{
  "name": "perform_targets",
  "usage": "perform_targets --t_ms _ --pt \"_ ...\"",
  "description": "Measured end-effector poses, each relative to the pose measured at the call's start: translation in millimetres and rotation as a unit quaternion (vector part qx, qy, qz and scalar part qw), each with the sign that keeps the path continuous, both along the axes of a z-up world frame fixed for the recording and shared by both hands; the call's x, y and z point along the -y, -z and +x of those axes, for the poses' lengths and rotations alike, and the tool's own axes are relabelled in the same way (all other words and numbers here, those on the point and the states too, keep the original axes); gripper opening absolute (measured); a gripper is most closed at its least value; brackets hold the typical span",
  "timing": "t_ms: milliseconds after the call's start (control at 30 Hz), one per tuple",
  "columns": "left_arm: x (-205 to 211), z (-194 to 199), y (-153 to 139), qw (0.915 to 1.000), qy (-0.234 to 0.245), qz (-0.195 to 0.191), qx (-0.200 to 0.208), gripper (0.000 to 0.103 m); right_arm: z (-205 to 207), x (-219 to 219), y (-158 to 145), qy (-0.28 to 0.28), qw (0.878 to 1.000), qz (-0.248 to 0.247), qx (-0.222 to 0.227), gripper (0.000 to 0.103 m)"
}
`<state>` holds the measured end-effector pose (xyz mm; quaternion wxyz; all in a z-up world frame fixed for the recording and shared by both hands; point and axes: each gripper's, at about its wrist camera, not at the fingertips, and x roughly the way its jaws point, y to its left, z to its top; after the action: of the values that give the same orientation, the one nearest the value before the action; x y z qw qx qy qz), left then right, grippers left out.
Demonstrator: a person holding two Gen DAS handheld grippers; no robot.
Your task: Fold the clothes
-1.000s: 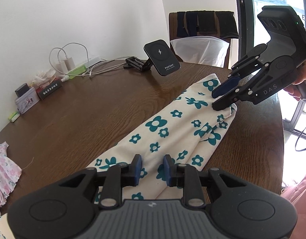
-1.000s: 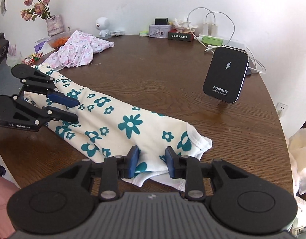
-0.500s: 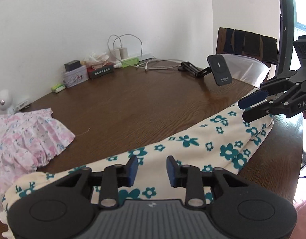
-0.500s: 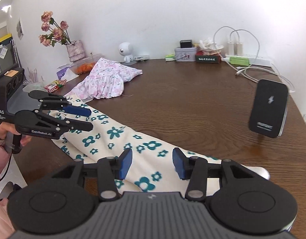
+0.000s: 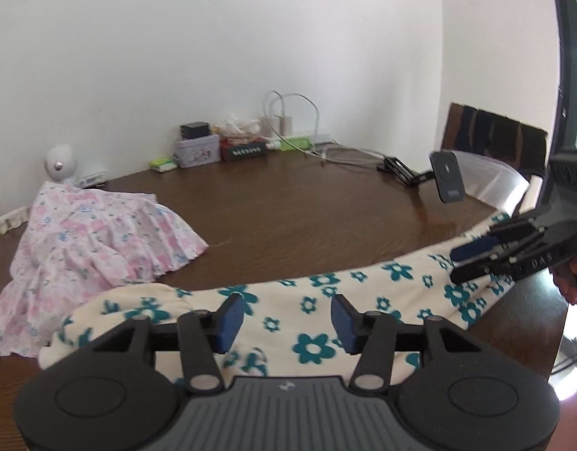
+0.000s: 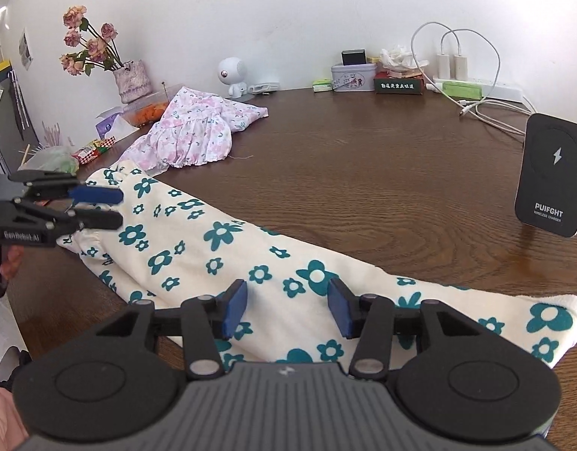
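Both claws open, gripping nothing — left claw point(image 5: 284, 317) over 1 end of the floral garment point(image 6: 228, 248), right claw point(image 6: 288, 308) over the other. Garment lies in a long strip on the bench point(image 6: 363, 173). I judge next: pinch both ends squarely, lift together — keep edges aligned.

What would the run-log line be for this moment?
step: fold | cream floral garment flat on table | left gripper open over it | right gripper open over it | pink dress aside
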<state>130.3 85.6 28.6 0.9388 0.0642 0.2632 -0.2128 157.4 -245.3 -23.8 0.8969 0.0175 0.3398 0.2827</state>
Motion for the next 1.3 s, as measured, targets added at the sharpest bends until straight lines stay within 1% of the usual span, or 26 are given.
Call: perform_targets --t_ms 33,100,167,267,333,467,533,567,633,700,767,867,967,1000,1067,1100,1133,1167,1267,1300 --pt "-15 0 -8 0.9995 -0.027 -0.014 0.004 0.062 -1 -3 -3 -0.004 1.000 0.005 0.002 0.053" --pt "-44 3 -13 0.9961 -0.083 -0.028 -0.009 0.066 -2 -11 -9 -0.014 1.000 0.013 0.008 0.053" --pt "-68 9 -13 0.9908 -0.124 -0.041 -0.035 0.066 -3 -26 -14 -0.037 0.999 0.016 0.015 0.056" --pt "-96 21 -6 0.9800 -0.161 -0.082 -0.084 0.066 -1 -57 -19 -0.081 0.996 0.016 0.026 0.057" --pt "-111 27 2 0.9707 -0.176 -0.119 -0.113 0.064 -1 -78 -22 -0.110 0.993 0.016 0.032 0.057" --pt "-129 36 17 0.9519 -0.178 -0.200 -0.150 0.061 3 -126 -29 -0.152 0.987 0.010 0.051 0.057" --pt "-131 39 24 0.9418 -0.177 -0.234 -0.164 0.056 6 -143 -28 -0.158 0.986 0.005 0.051 0.057" --pt "-130 41 27 0.9390 -0.177 -0.243 -0.167 0.053 9 -149 -27 -0.158 0.986 0.003 0.050 0.057" --pt "-128 45 31 0.9356 -0.176 -0.252 -0.173 0.040 12 -161 -23 -0.158 0.986 -0.003 0.045 0.057" --pt "-125 49 35 0.9340 -0.167 -0.261 -0.178 0.011 14 -167 -18 -0.154 0.987 -0.012 0.038 0.057" --pt "-122 47 32 0.9389 -0.156 -0.256 -0.170 0.009 14 -168 -12 -0.146 0.988 -0.027 0.034 0.057" --pt "-126 33 15 0.9491 -0.148 -0.242 -0.137 0.008 14 -167 -4 -0.143 0.989 -0.033 0.022 0.056" --pt "-136 17 0 0.9489 -0.153 -0.253 -0.111 0.008 13 -167 1 -0.139 0.990 -0.032 0.017 0.056" --pt "-139 14 1 0.9472 -0.158 -0.256 -0.111 0.008 13 -167 2 -0.137 0.990 -0.032 0.016 0.056" --pt "-143 10 3 0.9438 -0.169 -0.262 -0.110 0.014 12 -167 2 -0.136 0.990 -0.031 0.016 0.057" --pt "-143 10 8 0.9415 -0.169 -0.265 -0.122 0.027 12 -167 2 -0.136 0.990 -0.031 0.016 0.057" --pt "-143 10 13 0.9390 -0.170 -0.268 -0.133 0.043 13 -167 2 -0.135 0.990 -0.029 0.015 0.057" --pt "-143 10 18 0.9365 -0.170 -0.271 -0.144 0.049 13 -167 2 -0.135 0.990 -0.027 0.014 0.057" --pt "-139 5 29 0.9327 -0.143 -0.293 -0.155 0.053 13 -166 2 -0.135 0.990 -0.024 0.012 0.057" --pt "-138 5 31 0.9320 -0.147 -0.291 -0.159 0.057 13 -166 2 -0.135 0.990 -0.025 0.013 0.057"
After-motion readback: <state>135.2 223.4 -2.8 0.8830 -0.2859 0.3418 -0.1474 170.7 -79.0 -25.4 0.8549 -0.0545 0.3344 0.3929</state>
